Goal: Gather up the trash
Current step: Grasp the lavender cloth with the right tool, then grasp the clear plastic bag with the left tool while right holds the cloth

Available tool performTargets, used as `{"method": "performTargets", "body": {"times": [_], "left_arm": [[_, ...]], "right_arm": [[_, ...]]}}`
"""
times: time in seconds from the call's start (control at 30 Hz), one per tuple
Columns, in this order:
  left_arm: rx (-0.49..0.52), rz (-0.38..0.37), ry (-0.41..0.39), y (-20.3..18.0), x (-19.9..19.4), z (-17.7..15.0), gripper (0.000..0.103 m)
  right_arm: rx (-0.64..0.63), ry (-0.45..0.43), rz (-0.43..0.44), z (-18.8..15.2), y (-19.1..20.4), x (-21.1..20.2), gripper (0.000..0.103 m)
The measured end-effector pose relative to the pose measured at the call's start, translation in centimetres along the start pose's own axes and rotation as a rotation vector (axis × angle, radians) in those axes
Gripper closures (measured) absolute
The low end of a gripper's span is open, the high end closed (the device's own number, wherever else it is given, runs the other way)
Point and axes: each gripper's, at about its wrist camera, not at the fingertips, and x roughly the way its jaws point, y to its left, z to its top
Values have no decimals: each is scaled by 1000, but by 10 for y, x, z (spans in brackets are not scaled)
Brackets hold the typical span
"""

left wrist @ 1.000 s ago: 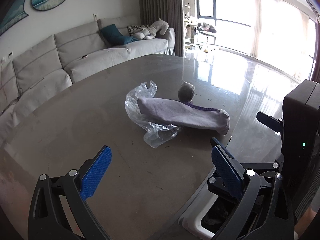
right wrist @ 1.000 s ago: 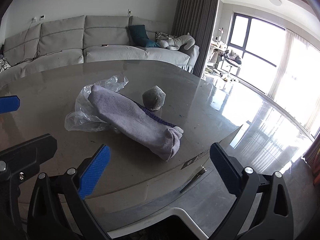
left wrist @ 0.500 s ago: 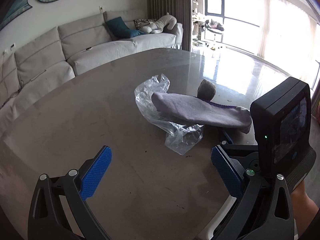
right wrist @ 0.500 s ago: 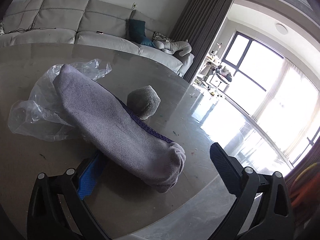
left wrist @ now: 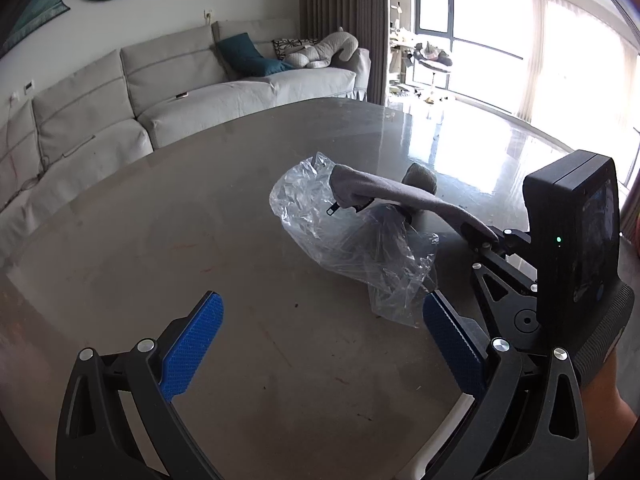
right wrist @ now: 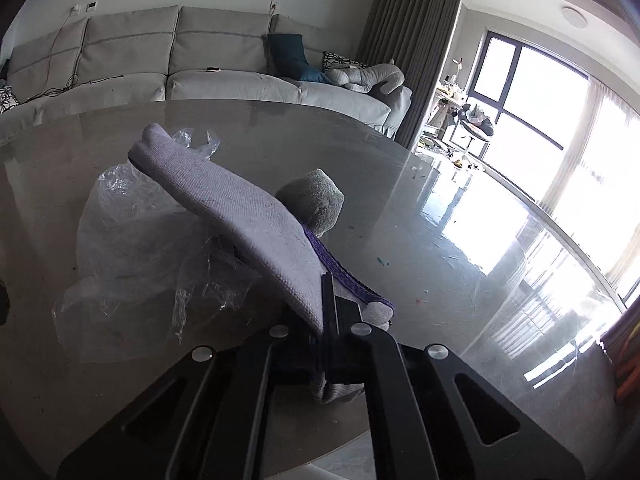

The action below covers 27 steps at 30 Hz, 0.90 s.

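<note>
My right gripper (right wrist: pixel 330 304) is shut on the near end of a long pale purple pouch (right wrist: pixel 240 216) with a purple zipper and holds it lifted off the table. It also shows in the left wrist view (left wrist: pixel 400 196), with the right gripper (left wrist: pixel 480 236) at its end. A crumpled clear plastic bag (right wrist: pixel 132 252) lies under and left of the pouch, also seen in the left wrist view (left wrist: pixel 344 240). A grey balled sock (right wrist: pixel 312 200) sits behind the pouch. My left gripper (left wrist: pixel 320 332) is open and empty, above the table in front of the bag.
The round grey table (left wrist: pixel 160 240) has its near edge just below my grippers. A grey sofa (left wrist: pixel 200 80) with a teal cushion stands behind the table. A bright window and glossy floor (right wrist: pixel 540 200) lie to the right.
My right gripper has closed on the pouch's near end and raised it off the table. My left gripper has shifted a little, still open.
</note>
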Motion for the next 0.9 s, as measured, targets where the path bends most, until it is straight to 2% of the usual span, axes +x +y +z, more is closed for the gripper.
{"method": "performTargets", "body": {"times": [0.2,0.33,0.67,0.9], "left_arm": [[21,-7,1,-12,4,2,5],[43,-17,14,-26,13,2,5],[103,-17,58,-57,55,15,5],[56,-8,105,-55,87,22,6]], "right_arm": [[64,-59,31,14,-14,-38,100],[110,-57,47,19,-29,-50,100],[162,-65,44,21,-47,-58,100],[165,-66,39,18,-49,-55,100]]}}
